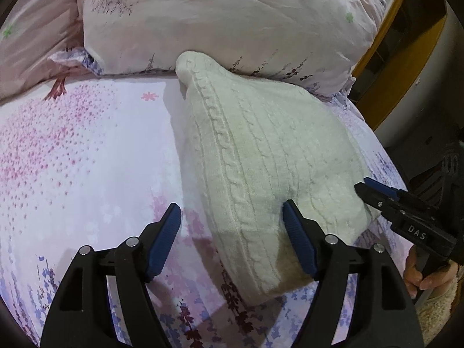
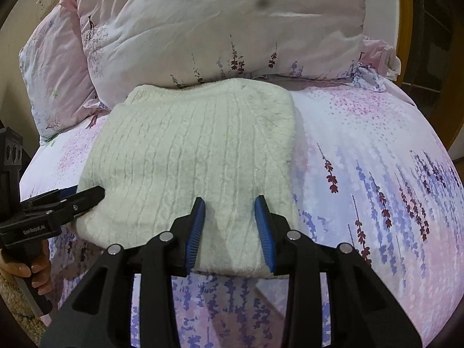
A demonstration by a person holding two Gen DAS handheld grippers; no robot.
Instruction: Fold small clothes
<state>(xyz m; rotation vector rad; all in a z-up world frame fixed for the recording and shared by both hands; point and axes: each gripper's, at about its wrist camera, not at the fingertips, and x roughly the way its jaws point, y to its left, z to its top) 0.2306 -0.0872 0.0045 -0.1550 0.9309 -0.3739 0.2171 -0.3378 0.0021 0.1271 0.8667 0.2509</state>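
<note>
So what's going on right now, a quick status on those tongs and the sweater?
Left tongs open, right tongs open, nothing gripped. Cream knit sweater lies folded on the floral bedsheet. Pillow right behind it; nothing in the way.

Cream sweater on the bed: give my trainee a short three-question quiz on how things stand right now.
1. True or false: the cream cable-knit sweater lies folded on the floral bedsheet.
2. What sits right behind the sweater? A) a pillow B) a laundry basket C) a chair
3. Fill in: the jaws of the left gripper and the right gripper both stand ____, pressing on nothing.

Key: 1 true. 2 A, the pillow touches the sweater's far edge. 3 open; the sweater's near edge lies between each pair of fingers, ungripped.
</note>
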